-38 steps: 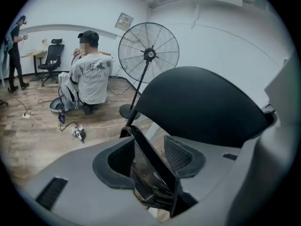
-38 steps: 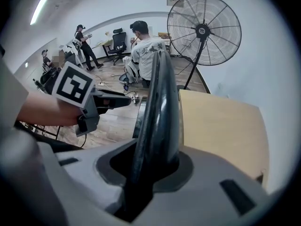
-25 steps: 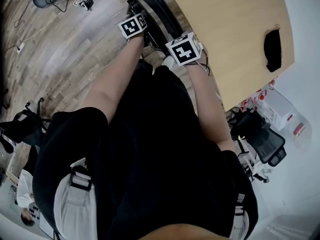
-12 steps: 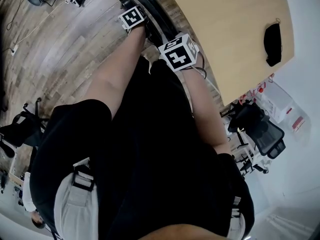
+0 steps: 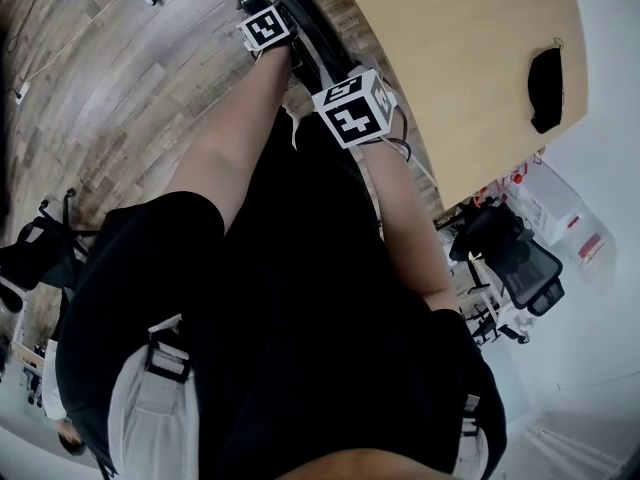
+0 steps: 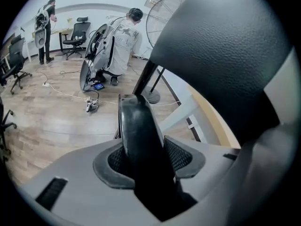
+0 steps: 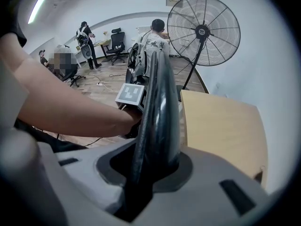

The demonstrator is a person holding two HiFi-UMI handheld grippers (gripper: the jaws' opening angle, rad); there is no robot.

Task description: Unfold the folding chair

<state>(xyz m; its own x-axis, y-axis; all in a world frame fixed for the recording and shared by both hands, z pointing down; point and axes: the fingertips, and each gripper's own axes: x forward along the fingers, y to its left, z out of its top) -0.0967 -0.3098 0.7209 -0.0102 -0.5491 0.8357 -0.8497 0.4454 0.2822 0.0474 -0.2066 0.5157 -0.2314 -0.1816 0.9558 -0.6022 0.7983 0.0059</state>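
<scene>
Left gripper (image 6: pixel 148 155): jaws just closing, now pressed on the black rim of the folding chair (image 6: pixel 136 119).
Right gripper (image 7: pixel 153 166): clamped on the same rim, nearer the person.
Chair: apparently still folded flat, edge-on beside a wooden table (image 5: pixel 470 58).
Purpose, likely: a paired hold to swing it open.

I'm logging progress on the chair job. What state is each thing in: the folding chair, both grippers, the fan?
folding chair: folded, panels together, not yet opened.
left gripper: jaws have just been closing, the chair's rim between them, pads on it.
right gripper: shut on the chair's rim.
fan: upright on its stand; running or not, cannot tell.
</scene>
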